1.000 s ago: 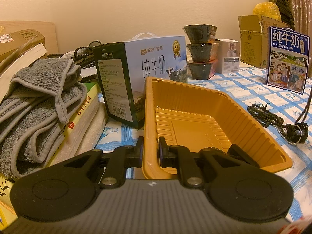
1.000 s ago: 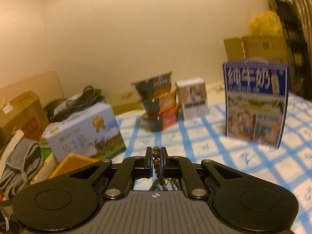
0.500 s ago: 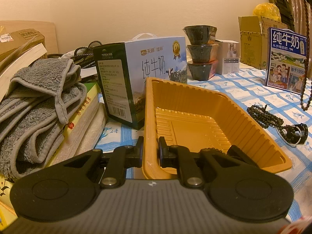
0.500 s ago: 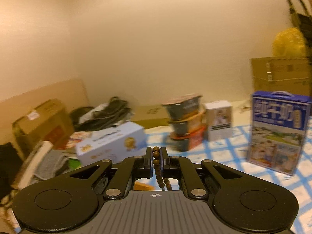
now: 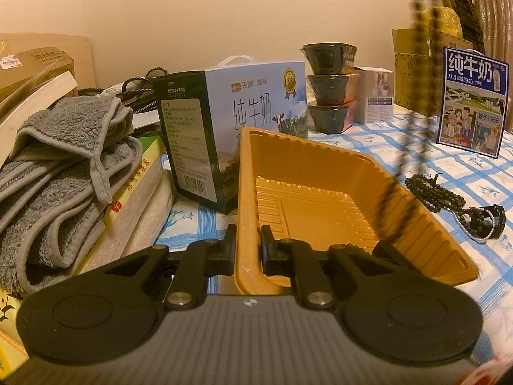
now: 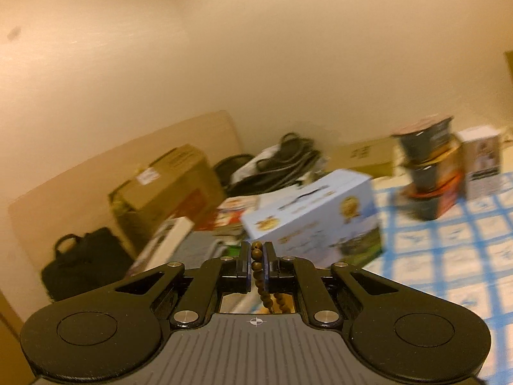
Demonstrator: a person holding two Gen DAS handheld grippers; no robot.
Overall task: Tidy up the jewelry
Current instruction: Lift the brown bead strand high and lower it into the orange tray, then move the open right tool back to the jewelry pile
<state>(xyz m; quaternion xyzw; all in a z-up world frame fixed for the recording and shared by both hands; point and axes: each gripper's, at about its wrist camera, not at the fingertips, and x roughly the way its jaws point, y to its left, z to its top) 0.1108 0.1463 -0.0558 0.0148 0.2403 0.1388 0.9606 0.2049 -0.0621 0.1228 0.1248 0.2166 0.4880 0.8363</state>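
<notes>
Left gripper [image 5: 246, 250]: jaws clamped on the near left wall of the yellow tray [image 5: 416, 218], one pad inside, one outside. The tray sits on the blue-checked tablecloth [image 5: 474, 173], its ribbed floor bare.

Right gripper [image 6: 256, 261]: jaws closed on a strand of brown wooden beads [image 6: 256, 264], which passes between the pads and hangs down below them. In the left wrist view the same strand shows as a blurred double line dropping from the top edge above the tray's right side.

Dark bead necklace [image 5: 433, 189]: lies heaped on the cloth just right of the tray, apart from it. A thin white bead string [image 5: 474, 234] and a small black ring-shaped item [image 5: 493, 221] lie at its near right end.

Milk carton [image 5: 231, 128]: stands just behind the tray's far left corner.
Grey towel [image 5: 64, 166]: folded on stacked books at far left.
Stacked dark cups [image 5: 328, 86]: far centre.
Blue milk box [image 5: 471, 102]: far right, upright.
</notes>
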